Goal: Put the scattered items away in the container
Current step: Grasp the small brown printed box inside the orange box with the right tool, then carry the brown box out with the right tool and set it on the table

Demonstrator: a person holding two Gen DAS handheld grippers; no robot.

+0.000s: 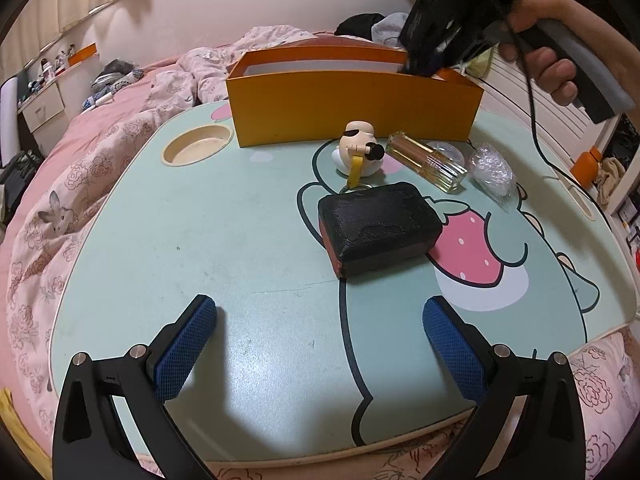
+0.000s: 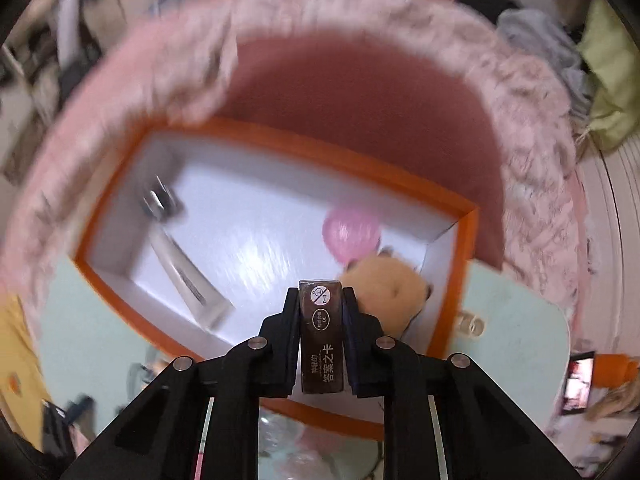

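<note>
Brown slim card box point(image 2: 322, 336) pinched in right claw point(image 2: 322, 300) over orange container point(image 2: 466, 240); left claw point(image 1: 320, 344) spread.

You see an orange box point(image 1: 352, 108) with a white inside point(image 2: 256, 216) standing on a mint-green table point(image 1: 200, 240) printed with a pink, white-dotted strawberry point(image 1: 472, 248). In front of the box lie a black block point(image 1: 380, 224) and a cream figure point(image 1: 358, 150). Inside the box sit a pink ball point(image 2: 350, 234) and a tan plush point(image 2: 384, 292). Your pads point(image 1: 184, 344) are blue mesh.
</note>
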